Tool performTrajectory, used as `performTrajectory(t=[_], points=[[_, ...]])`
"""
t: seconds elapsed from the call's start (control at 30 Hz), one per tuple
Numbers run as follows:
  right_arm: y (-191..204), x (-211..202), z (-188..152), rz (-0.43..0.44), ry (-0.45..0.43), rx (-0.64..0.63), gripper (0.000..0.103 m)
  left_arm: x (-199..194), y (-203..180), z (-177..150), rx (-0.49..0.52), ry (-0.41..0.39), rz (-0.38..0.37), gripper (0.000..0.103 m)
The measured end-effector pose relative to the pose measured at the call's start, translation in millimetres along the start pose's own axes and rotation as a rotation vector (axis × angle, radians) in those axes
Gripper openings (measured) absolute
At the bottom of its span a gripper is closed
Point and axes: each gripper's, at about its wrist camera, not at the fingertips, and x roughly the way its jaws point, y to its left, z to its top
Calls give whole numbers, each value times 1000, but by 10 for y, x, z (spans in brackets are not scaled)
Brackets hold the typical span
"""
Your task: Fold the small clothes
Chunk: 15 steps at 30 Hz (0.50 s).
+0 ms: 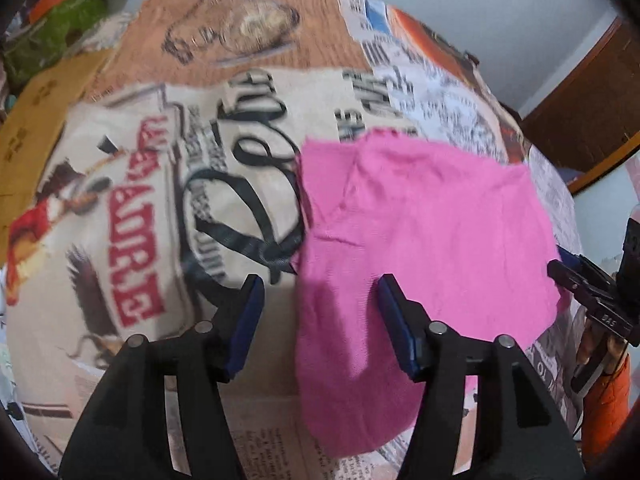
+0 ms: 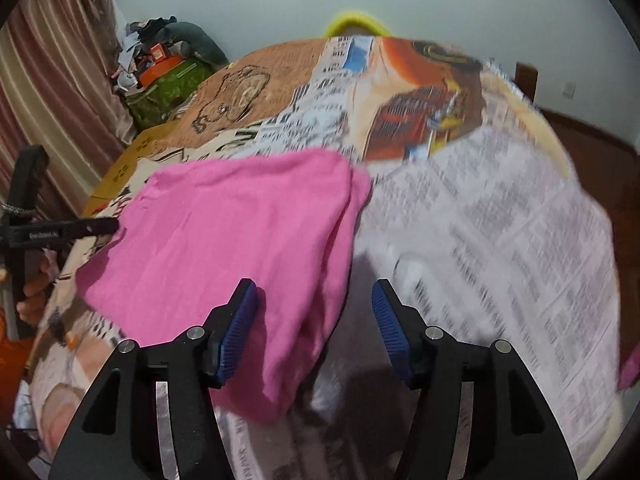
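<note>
the pink cloth (image 1: 424, 240) lies on the table in front of me, doubled over already by the look of it: along its right side in my right view a second layer shows under the top one, and the near end hangs rounded toward me. i judge one fold is done and at least one more is left, plus some smoothing, since the far corner is ragged and the surface wrinkled. my left gripper (image 1: 320, 320) hangs over the cloth's near left edge with its jaws about half open and nothing pinched; one blue pad sits above the pink, the other above bare table. my right gripper (image 2: 314, 328) straddles the cloth's near right edge the same way, half open, holding nothing. under the cloth the table is covered in newspaper sheets (image 2: 500, 220) and a printed poster with red lettering (image 1: 132, 216), with a brown printed sheet (image 1: 240, 20) farther back. beyond that, a pale wall (image 2: 240, 0), a striped curtain (image 2: 52, 80), a cluttered pile (image 2: 164, 64) in the corner, and a dark wooden frame (image 1: 580, 112) to the side.
</note>
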Motion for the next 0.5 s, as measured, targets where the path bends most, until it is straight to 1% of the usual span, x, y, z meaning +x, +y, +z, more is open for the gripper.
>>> performTrajectory(t=[0.07, 0.13, 0.17, 0.2, 0.23, 0.27, 0.3, 0.33, 0.37, 0.43, 0.5], points=[[-3, 35, -25, 43, 12, 40, 56, 49, -47, 17, 11, -3, -2, 58], [31, 83, -27, 75, 26, 49, 56, 92, -110, 73, 15, 2, -48, 58], [61, 106, -24, 73, 24, 42, 57, 115, -124, 95, 8, 3, -66, 57], [82, 123, -22, 72, 23, 33, 57, 142, -146, 120, 0, 5, -82, 55], [96, 146, -8, 72, 21, 26, 56, 163, -165, 139, 1, 5, -85, 48], [101, 166, 16, 75, 14, 31, 52, 188, -204, 151, 12, 7, -79, 39], [103, 181, 33, 78, 12, 35, 48, 195, -226, 163, 21, 7, -68, 34], [110, 189, 36, 81, 11, 37, 35, 197, -243, 163, 23, 4, -65, 25], [107, 207, 57, 94, 13, 45, 26, 192, -238, 162, 19, 4, -74, 18], [131, 214, 75, 98, 16, 44, 19, 133, -238, 140, 14, -11, -73, 16], [190, 177, 87, 84, 3, 15, 17, 9, -220, 94, 14, -44, -66, 15]])
